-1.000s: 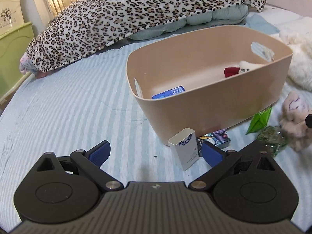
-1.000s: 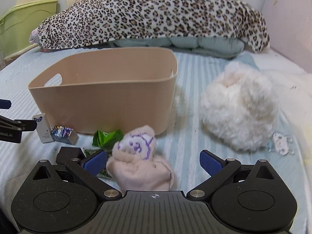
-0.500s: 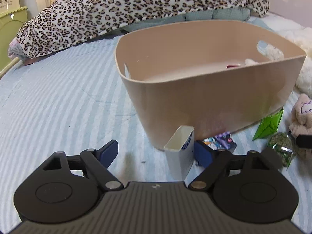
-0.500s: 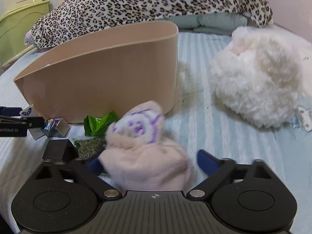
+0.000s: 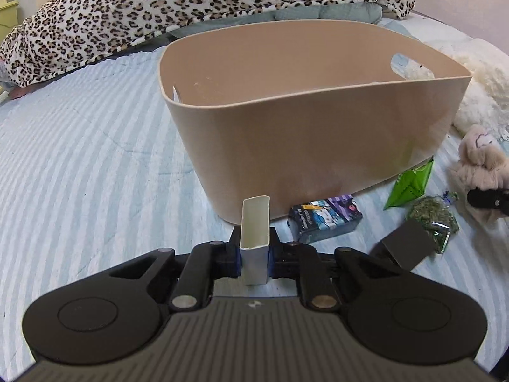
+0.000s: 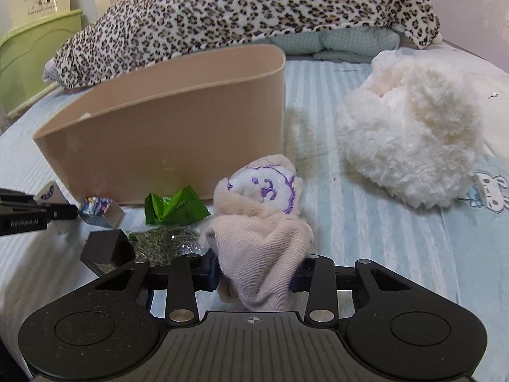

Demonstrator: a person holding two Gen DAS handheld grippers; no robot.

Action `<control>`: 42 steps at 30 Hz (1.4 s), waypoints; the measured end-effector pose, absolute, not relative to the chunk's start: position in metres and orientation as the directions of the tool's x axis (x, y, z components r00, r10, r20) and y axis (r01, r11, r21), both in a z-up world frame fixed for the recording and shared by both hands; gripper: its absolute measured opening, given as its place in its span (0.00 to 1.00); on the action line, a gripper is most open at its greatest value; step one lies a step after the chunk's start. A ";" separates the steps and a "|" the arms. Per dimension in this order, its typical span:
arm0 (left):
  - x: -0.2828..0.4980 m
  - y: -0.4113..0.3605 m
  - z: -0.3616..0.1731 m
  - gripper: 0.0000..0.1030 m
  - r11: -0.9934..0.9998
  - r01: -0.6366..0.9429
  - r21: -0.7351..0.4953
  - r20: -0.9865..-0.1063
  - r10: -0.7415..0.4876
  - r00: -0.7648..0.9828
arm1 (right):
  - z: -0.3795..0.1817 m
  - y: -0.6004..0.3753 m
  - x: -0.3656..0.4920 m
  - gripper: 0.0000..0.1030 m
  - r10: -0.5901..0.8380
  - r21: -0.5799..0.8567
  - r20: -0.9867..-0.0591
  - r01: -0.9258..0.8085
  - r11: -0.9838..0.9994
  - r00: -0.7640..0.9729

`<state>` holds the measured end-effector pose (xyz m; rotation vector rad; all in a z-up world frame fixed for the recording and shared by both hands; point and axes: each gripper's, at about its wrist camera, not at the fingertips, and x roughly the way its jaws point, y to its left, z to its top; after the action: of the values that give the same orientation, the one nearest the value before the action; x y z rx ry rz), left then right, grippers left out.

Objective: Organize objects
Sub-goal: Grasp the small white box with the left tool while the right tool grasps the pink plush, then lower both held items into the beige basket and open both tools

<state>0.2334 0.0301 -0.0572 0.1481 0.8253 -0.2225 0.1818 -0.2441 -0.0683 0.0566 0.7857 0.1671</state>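
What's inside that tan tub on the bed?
From both views, little shows inside the tub: bare inner walls, a handle cutout, and a white slip against the inner wall. Its near wall hides the floor, so any contents there cannot be seen.

Striped bed (image 5: 79, 159), beige bin (image 5: 318, 146), leopard blanket (image 6: 254, 9)

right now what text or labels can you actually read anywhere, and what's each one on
"GenRobot.AI": white lettering on the side of the left gripper, seen from the right wrist view.
Colourful small box: printed text, too small to read.
Black block: label on its end, too blurred to read.
Green cabinet: cartoon and a line of lettering, unreadable.
White box in the left gripper: no text on the visible faces.
Pink plush in the right gripper: purple embroidery, no words.
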 end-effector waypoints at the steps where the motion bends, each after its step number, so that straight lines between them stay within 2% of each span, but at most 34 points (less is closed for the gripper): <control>1: 0.231 0.031 -0.055 0.16 0.967 0.253 0.045 -0.739 -0.138 0.659 | -0.064 -0.245 0.179 0.33 0.171 0.118 -0.691 -0.125 0.985 0.702; 8: 0.210 0.034 -0.028 0.16 0.972 0.220 0.084 -0.684 -0.104 0.722 | -0.022 -0.253 0.166 0.33 0.171 0.135 -0.619 -0.110 0.985 0.766; 16: 0.190 0.037 0.019 0.16 0.972 0.220 0.080 -0.602 -0.129 0.788 | 0.026 -0.243 0.161 0.33 0.187 0.110 -0.521 -0.151 0.982 0.833; 25: 0.200 0.028 0.054 0.16 0.970 0.220 0.099 -0.524 -0.137 0.841 | 0.055 -0.221 0.186 0.33 0.224 0.077 -0.453 -0.213 0.974 0.863; 28: 0.216 0.020 0.059 0.16 0.966 0.215 0.147 -0.513 -0.112 0.851 | 0.057 -0.210 0.202 0.33 0.211 0.023 -0.451 -0.225 0.974 0.867; 31: 0.236 0.014 0.062 0.16 0.968 0.202 0.146 -0.509 -0.102 0.855 | 0.057 -0.205 0.223 0.33 0.234 0.039 -0.468 -0.245 0.969 0.852; 35: 0.266 0.009 0.052 0.16 0.973 0.192 0.125 -0.535 -0.097 0.839 | 0.051 -0.197 0.248 0.33 0.236 0.045 -0.497 -0.247 0.968 0.835; 42: 0.307 -0.004 0.017 0.16 0.974 0.154 0.166 -0.592 -0.027 0.805 | 0.020 -0.181 0.280 0.33 0.193 0.000 -0.545 -0.230 0.973 0.816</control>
<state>0.3072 -0.0038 0.0168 0.2107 0.6282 -0.0979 0.2800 -0.1808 0.0205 -0.0669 0.5736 0.2253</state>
